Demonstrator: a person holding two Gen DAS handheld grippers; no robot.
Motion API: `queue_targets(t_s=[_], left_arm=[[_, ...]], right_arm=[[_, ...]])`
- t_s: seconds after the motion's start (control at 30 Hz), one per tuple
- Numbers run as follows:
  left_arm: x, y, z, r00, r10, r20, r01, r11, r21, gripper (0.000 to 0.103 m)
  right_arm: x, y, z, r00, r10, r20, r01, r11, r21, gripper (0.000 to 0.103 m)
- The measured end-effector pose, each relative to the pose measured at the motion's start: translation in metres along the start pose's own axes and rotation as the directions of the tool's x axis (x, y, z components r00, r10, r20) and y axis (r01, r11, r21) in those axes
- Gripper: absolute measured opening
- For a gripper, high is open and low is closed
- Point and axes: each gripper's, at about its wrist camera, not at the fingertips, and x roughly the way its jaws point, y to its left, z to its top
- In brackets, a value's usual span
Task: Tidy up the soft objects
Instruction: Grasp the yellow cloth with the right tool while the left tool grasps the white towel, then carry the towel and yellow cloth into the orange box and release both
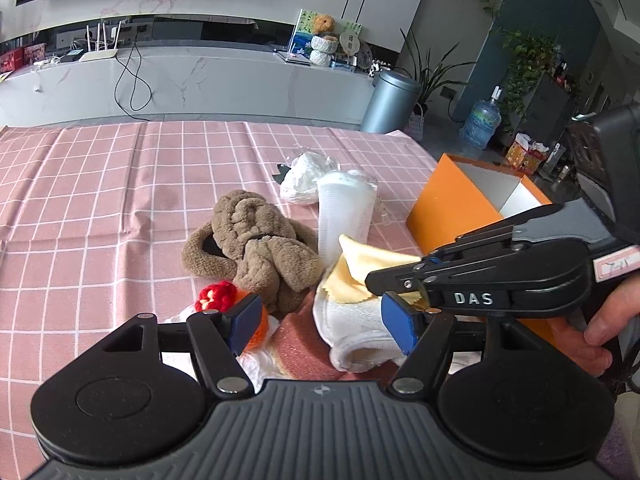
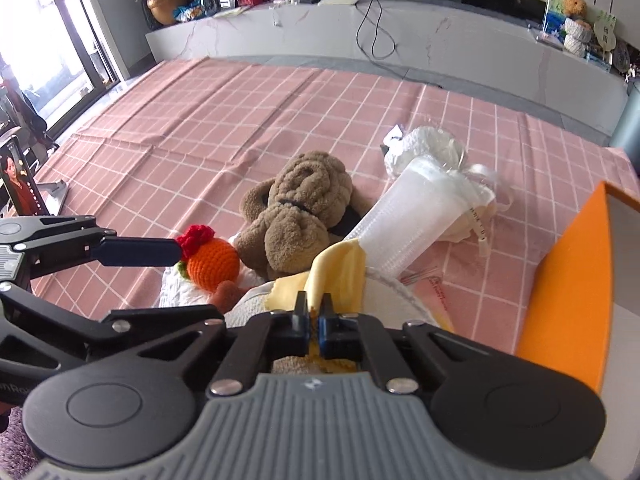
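left tongs (image 1: 324, 326) spread wide, right tongs (image 2: 315, 322) pinched together, angled downward

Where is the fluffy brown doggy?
The brown plush dog lies mid-table in the right wrist view, between the orange crochet ball and the white cup stack.

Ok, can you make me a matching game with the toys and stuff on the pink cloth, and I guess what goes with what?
Things:
1. yellow cloth
2. crocheted orange
3. brown plush dog
4. orange box

States:
A. lying beside the stack of clear cups
B. open on top
C. pinched in the right tongs
D. wears a red flower

Pairs: 1-C, 2-D, 3-A, 4-B
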Motion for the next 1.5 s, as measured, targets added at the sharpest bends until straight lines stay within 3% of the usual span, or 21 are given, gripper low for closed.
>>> queue_targets(t_s=[0.13, 0.3, 0.63, 0.73, 0.8, 0.83, 0.87, 0.93, 1.03, 1.17, 1.27, 1.5], left_arm=[[0.000, 0.001, 0.003, 0.996, -0.090, -0.016, 0.089, 0.994, -0.062, 0.090], [0.015, -0.003, 0.004, 0.990, -0.124, -0.062, 0.118, 0.989, -0.091, 0.095], [0.054, -0.003, 0.011, 0.977, -0.124, -0.171, 0.089, 0.976, -0.201, 0.094], [0.056, -0.006, 0.014, 0.976, -0.154, -0.157, 0.114, 0.965, -0.238, 0.080], [0.055, -0.012, 0.016, 0.976, -0.165, -0.144, 0.129, 0.964, -0.231, 0.079], [0.054, -0.017, 0.018, 0.976, -0.166, -0.142, 0.133, 0.968, -0.213, 0.073], [0.054, -0.021, 0.020, 0.978, -0.154, -0.144, 0.126, 0.974, -0.188, 0.066], [0.055, -0.029, 0.022, 0.980, -0.119, -0.157, 0.097, 0.986, -0.138, 0.064], [0.061, -0.038, 0.020, 0.980, -0.066, -0.187, 0.050, 0.995, -0.088, 0.048], [0.051, -0.052, 0.020, 0.991, -0.018, -0.129, 0.018, 1.000, -0.002, 0.031], [0.040, -0.054, 0.025, 0.995, -0.033, -0.090, 0.034, 0.999, 0.001, 0.024], [0.015, -0.063, 0.040, 0.999, -0.032, -0.009, 0.032, 0.999, 0.031, 0.021]], right_arm=[[-0.027, 0.000, -0.005, 0.998, -0.022, 0.064, 0.024, 0.999, -0.027, 0.001], [-0.053, -0.010, -0.020, 0.993, -0.088, 0.075, 0.092, 0.995, -0.048, 0.001], [-0.033, -0.008, -0.044, 0.997, -0.077, 0.007, 0.077, 0.992, -0.104, 0.001], [-0.030, -0.008, -0.045, 0.997, -0.074, 0.009, 0.075, 0.991, -0.109, 0.001], [-0.029, -0.010, -0.045, 0.997, -0.072, 0.005, 0.072, 0.992, -0.103, 0.001], [-0.029, -0.011, -0.047, 0.997, -0.072, 0.004, 0.072, 0.993, -0.098, 0.001], [-0.029, -0.012, -0.047, 0.998, -0.071, 0.002, 0.070, 0.993, -0.094, 0.001], [-0.030, -0.014, -0.048, 0.998, -0.068, 0.000, 0.067, 0.994, -0.089, 0.001], [-0.029, -0.015, -0.048, 0.998, -0.059, -0.001, 0.059, 0.995, -0.079, 0.001], [-0.029, -0.015, -0.048, 0.998, -0.062, 0.004, 0.062, 0.995, -0.077, 0.001], [-0.034, -0.015, -0.048, 0.997, -0.069, 0.019, 0.070, 0.995, -0.076, 0.001], [-0.067, -0.020, -0.043, 0.990, -0.089, 0.113, 0.094, 0.994, -0.048, 0.001]])
